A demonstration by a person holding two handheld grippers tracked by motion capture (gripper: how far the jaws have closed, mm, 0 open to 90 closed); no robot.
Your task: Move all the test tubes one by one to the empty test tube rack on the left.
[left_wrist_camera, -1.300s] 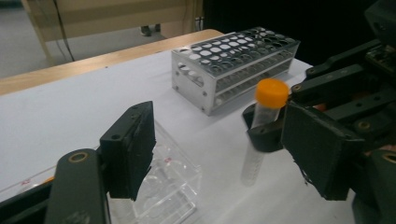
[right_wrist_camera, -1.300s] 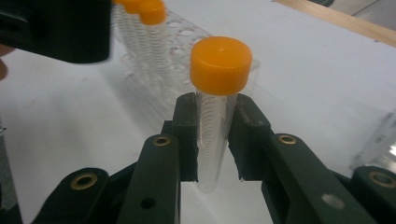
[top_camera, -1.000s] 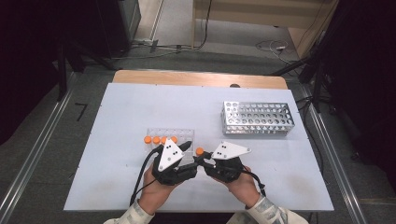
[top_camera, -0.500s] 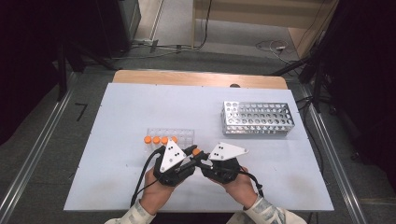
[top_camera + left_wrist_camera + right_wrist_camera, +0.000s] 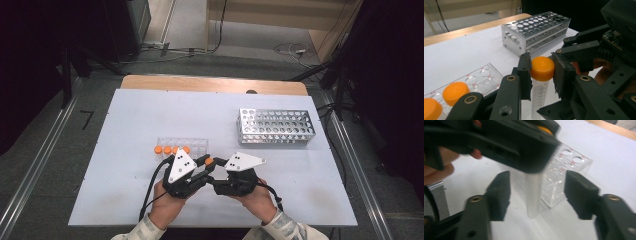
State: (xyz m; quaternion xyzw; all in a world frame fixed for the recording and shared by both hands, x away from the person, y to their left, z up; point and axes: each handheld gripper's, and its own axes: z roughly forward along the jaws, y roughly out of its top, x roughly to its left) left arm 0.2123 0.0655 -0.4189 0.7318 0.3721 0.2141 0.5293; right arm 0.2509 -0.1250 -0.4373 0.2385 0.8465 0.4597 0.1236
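A clear graduated tube with an orange cap hangs upright above the white table. My left gripper is shut on that cap, one pad on each side. In the high view the cap shows between the left gripper and the right gripper, which meet near the table's front. In the right gripper view the tube's body stands between the jaws of my right gripper. These jaws have just been opening, and both pads now stand off the tube. The left gripper's black body crosses above it.
A clear plastic rack just behind the grippers holds several orange-capped tubes at its left end. A perforated metal rack stands at the back right. The table's wooden far edge lies beyond.
Both hands have kept their place at the table's front, with the orange cap still between the two grippers. The high view is too small to show any jaw movement.
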